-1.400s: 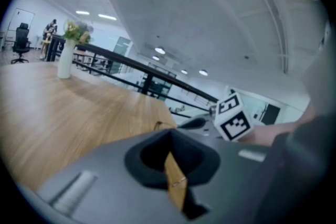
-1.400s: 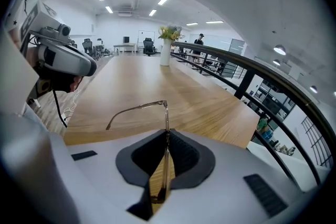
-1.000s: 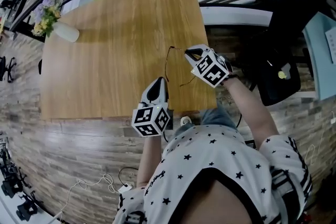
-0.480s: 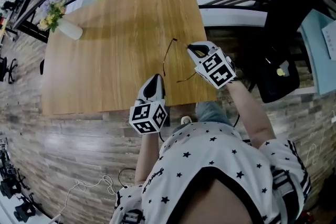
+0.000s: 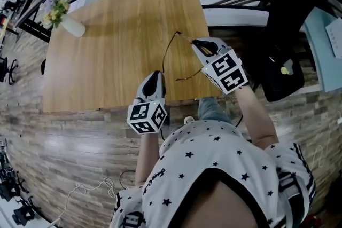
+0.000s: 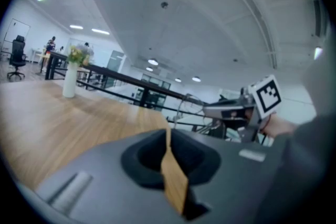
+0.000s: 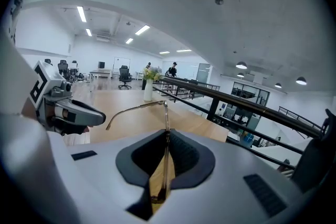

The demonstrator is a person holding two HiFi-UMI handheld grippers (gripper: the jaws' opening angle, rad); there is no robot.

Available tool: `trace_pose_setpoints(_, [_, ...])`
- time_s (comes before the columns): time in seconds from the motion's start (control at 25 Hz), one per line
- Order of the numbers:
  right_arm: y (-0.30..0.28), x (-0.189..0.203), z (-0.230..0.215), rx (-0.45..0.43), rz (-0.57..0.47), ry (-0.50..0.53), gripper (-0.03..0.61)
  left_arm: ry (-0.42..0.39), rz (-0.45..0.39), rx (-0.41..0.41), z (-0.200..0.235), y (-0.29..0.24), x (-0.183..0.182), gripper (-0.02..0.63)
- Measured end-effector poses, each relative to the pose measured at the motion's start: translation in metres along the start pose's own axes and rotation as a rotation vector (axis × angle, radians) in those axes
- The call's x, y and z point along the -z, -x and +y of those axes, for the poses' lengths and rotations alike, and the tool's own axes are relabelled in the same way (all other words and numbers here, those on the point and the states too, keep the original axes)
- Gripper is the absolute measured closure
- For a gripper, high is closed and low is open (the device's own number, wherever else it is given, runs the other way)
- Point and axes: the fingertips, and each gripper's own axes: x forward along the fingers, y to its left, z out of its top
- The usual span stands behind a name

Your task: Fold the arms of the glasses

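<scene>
We pinch the glasses point(image 5: 166, 55) in our right gripper point(image 5: 195, 43), held above the wooden desk point(image 5: 107, 50) near its right corner, one arm standing open; our left gripper point(image 5: 153, 75), jaws nearly together and empty, hovers at the near edge.

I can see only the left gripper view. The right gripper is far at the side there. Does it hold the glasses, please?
Observer: Yes. In the right gripper view the right gripper is shut on a thin part of the glasses.
Operator: Is an arm of them folded already?
Observer: One arm sticks out sideways from its hinge, not folded.
Operator: And where is my left gripper against them?
Observer: In the head view the left gripper is apart from the glasses, close to the near edge of the table.
</scene>
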Motion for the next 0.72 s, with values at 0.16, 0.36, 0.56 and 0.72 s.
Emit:
trace_pose_setpoints(0.16, [0.009, -0.007, 0.006, 0.006, -0.019, -0.001, 0.557, -0.021, -0.010, 0.032, -0.007, 0.007, -0.003, 0.571])
trace_pose_setpoints(0.36, [0.011, -0.014, 0.014, 0.004, -0.032, 0.007, 0.557, -0.041, -0.005, 0.039, -0.006, 0.011, -0.004, 0.569])
trace_pose_setpoints(0.56, [0.011, -0.017, 0.018, -0.003, -0.035, 0.013, 0.557, -0.051, -0.002, 0.041, -0.004, 0.012, -0.004, 0.572])
trace_pose_setpoints(0.72, [0.009, -0.019, 0.017, -0.005, -0.036, 0.016, 0.557, -0.061, 0.004, 0.053, -0.007, 0.009, -0.006, 0.581])
